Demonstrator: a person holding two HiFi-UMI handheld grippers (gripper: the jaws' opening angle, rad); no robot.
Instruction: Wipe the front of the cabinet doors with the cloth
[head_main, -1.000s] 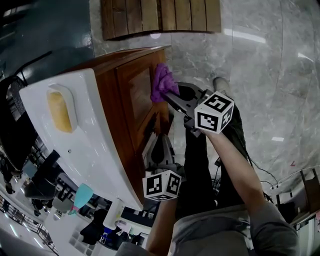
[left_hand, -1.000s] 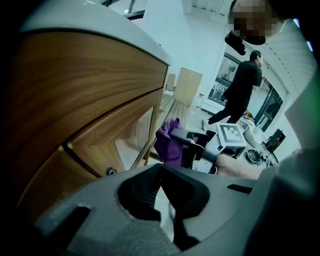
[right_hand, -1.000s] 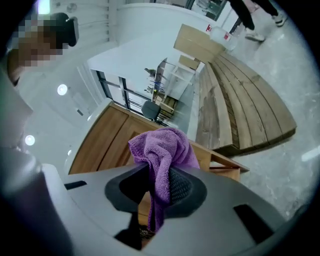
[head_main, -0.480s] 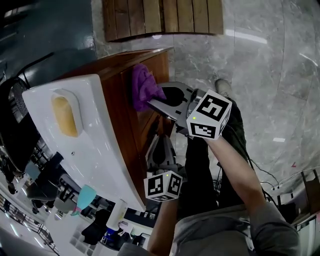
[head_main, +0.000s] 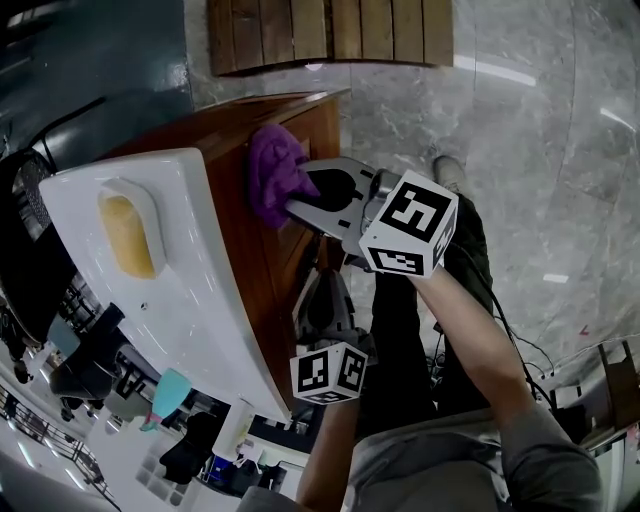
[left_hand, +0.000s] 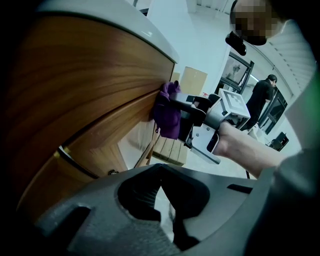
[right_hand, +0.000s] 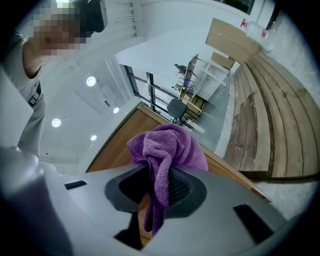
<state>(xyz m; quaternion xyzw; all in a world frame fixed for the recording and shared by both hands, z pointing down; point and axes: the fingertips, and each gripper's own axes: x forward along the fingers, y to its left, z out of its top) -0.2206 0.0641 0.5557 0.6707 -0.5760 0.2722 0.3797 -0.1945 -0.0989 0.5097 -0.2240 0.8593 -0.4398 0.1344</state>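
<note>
The right hand-held gripper (head_main: 302, 205) clenches a crumpled, fuzzy purple cloth (head_main: 272, 175) against the smooth brown wooden cabinet door (head_main: 262, 262) at 11 o'clock, while the left hand-held gripper (left_hand: 162, 200) hangs closed and empty at 6 o'clock.

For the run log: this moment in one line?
right claw: shut on purple cloth, pressed to cabinet door | left claw: shut, empty

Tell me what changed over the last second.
The right gripper, shut on the purple cloth, swept it across the cabinet door toward the white countertop. The left gripper stayed low beside the door, holding nothing.
</note>
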